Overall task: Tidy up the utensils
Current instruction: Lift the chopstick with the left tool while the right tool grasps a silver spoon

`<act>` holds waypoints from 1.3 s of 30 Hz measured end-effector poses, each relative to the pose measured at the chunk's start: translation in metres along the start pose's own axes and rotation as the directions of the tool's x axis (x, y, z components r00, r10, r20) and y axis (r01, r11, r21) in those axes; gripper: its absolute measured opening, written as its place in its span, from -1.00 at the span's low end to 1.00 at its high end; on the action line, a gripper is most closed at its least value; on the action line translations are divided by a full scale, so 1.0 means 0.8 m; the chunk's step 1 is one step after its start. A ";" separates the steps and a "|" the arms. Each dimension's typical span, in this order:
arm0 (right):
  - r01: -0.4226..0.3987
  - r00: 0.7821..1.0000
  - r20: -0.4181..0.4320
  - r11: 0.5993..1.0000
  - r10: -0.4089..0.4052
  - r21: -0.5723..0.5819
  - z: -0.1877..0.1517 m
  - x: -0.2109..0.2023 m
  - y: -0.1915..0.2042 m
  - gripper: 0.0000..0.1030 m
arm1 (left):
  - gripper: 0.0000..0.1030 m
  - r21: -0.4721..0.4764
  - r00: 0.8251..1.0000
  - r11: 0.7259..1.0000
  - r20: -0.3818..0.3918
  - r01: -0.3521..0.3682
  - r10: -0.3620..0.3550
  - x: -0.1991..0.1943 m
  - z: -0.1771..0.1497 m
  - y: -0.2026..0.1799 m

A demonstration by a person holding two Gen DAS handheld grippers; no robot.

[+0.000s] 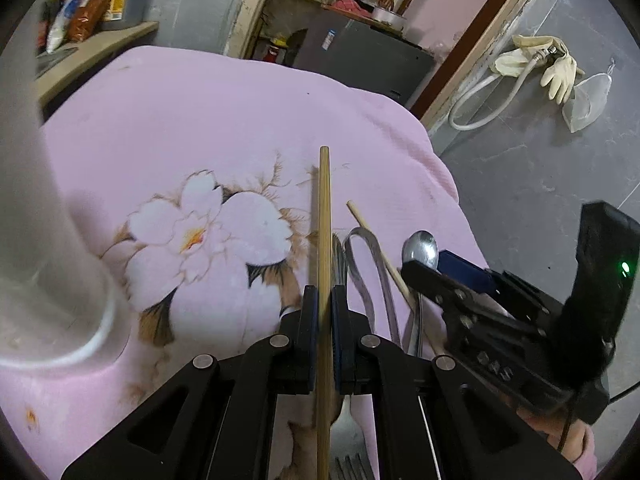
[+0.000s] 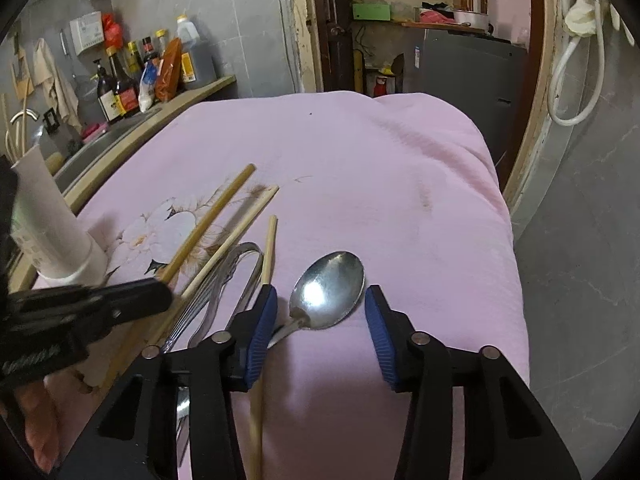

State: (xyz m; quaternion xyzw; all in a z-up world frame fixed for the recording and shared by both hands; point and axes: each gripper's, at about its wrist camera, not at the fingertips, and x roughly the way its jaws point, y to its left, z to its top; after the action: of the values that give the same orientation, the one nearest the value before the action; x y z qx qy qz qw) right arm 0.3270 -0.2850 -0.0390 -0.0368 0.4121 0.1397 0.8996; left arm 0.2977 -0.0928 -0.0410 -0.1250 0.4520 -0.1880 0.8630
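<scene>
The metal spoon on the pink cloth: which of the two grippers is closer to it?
Right. The right gripper has its open jaws either side of the spoon. The left gripper is off to the side, shut on a chopstick.

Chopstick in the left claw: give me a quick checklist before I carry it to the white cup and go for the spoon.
1. Left claw shut on the chopstick: ok.
2. Chopstick clamped partway along, a long end sticking out ahead: ok.
3. White cup upright on the pink cloth: ok.
4. Cup's mouth free to take it: cannot tell, top out of frame.
5. Right claw open around the spoon bowl, pads not touching: ok.
6. Loose chopstick against the right claw's left finger: not ok.
</scene>
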 end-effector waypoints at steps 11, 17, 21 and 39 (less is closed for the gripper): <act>0.012 1.000 -0.026 1.000 -0.012 -0.019 0.002 0.008 0.003 -0.35 | -0.92 -0.034 0.999 0.999 -0.043 -0.015 0.013 -0.007 -0.015 0.007; 0.006 1.000 -0.016 1.000 -0.007 -0.028 0.000 0.002 0.004 -0.39 | -0.92 -0.010 0.999 1.000 -0.034 0.020 -0.020 -0.021 -0.025 0.002; 0.029 0.999 0.027 0.998 -0.027 -0.052 -0.004 -0.013 0.011 -0.84 | -0.92 0.039 0.999 0.998 0.014 0.039 -0.039 -0.040 -0.039 -0.004; -0.013 1.000 -0.008 1.000 0.013 0.020 0.004 0.001 0.011 -0.21 | -0.91 0.006 0.997 0.999 -0.061 -0.044 0.045 -0.036 -0.048 0.000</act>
State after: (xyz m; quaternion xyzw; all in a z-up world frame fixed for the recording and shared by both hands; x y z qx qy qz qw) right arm 0.3271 -0.2759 -0.0369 -0.0256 0.4174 0.1415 0.8973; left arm 0.2508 -0.0818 -0.0414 -0.1070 0.4804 -0.1736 0.8530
